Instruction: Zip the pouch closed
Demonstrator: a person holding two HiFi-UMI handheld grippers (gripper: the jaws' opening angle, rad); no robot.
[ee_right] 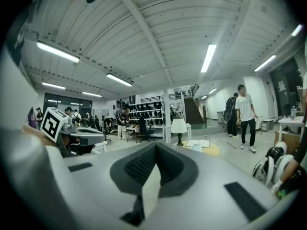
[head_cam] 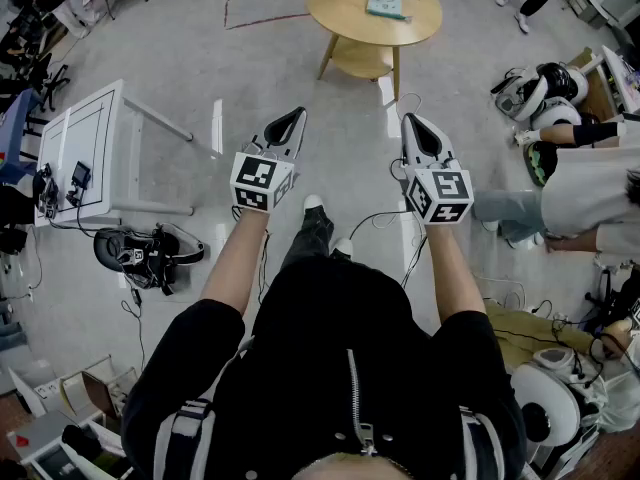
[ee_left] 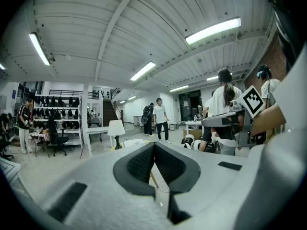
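The left gripper (head_cam: 287, 126) is held out nearly level above the floor (head_cam: 200, 48), its jaws closed tip to tip with nothing between them. The right gripper (head_cam: 424, 136) is held alongside, its jaws likewise closed and empty. Where the pouch lies cannot be told.

No readable text, brands or numbers anywhere. Just black-and-white square marker patterns on the cubes of the left gripper (head_cam: 299, 113) and right gripper (head_cam: 409, 119), no letters in them. Print on the teal book (head_cam: 385, 3) on the round table (head_cam: 340, 26) too small to read.
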